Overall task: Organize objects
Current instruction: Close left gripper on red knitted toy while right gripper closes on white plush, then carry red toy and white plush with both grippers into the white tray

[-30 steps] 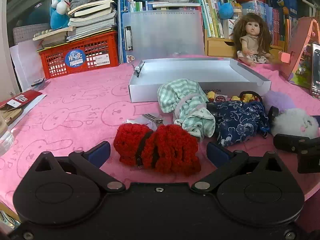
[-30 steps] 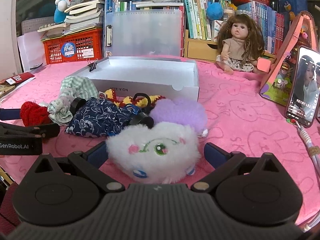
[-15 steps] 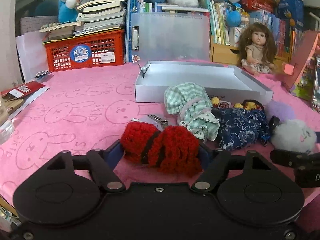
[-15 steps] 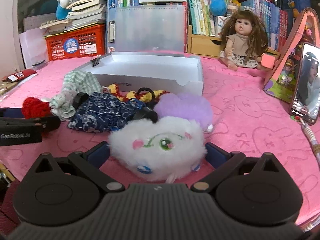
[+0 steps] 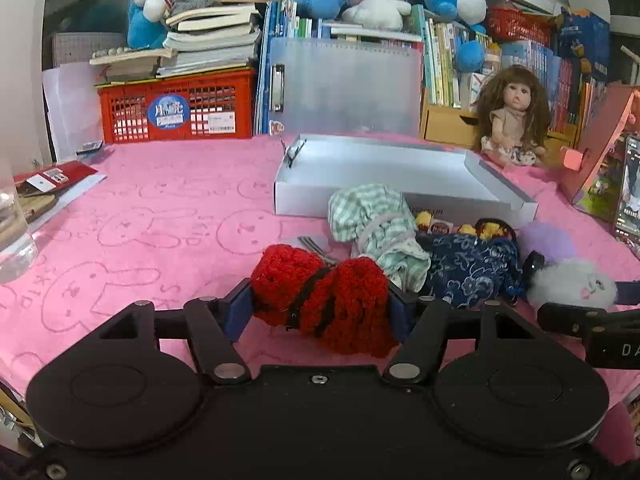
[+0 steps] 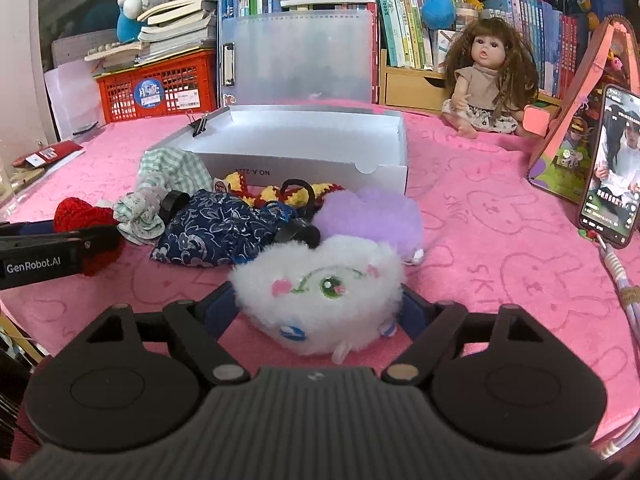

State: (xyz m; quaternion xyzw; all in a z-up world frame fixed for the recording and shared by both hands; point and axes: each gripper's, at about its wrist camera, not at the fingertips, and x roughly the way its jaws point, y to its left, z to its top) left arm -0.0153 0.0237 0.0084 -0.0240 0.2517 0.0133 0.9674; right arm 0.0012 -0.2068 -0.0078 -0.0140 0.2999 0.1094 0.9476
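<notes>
Pink bunny-print counter (image 5: pixel 152 216) before you: your left tongs (image 5: pixel 320 308) have just closed onto the red knitted piece (image 5: pixel 320 296); your right tongs (image 6: pixel 318 304) have just closed around the white plush (image 6: pixel 320 292), near the white box (image 6: pixel 304 148).

A long-haired doll (image 6: pixel 488 76) sits far right; a phone (image 6: pixel 612 168) stands right; a red crate (image 5: pixel 176 108) under stacked books (image 5: pixel 208 40) stands far left.

On the pink tabletop (image 6: pixel 500 216): one shallow white cardboard box (image 6: pixel 304 160), one red crocheted yarn piece (image 5: pixel 320 296), one navy floral cloth pouch (image 6: pixel 216 228), one fluffy white plush (image 6: pixel 320 284), one lilac plush (image 6: pixel 372 212), one long-haired doll (image 6: pixel 488 80), one red plastic crate (image 5: pixel 176 108).
</notes>
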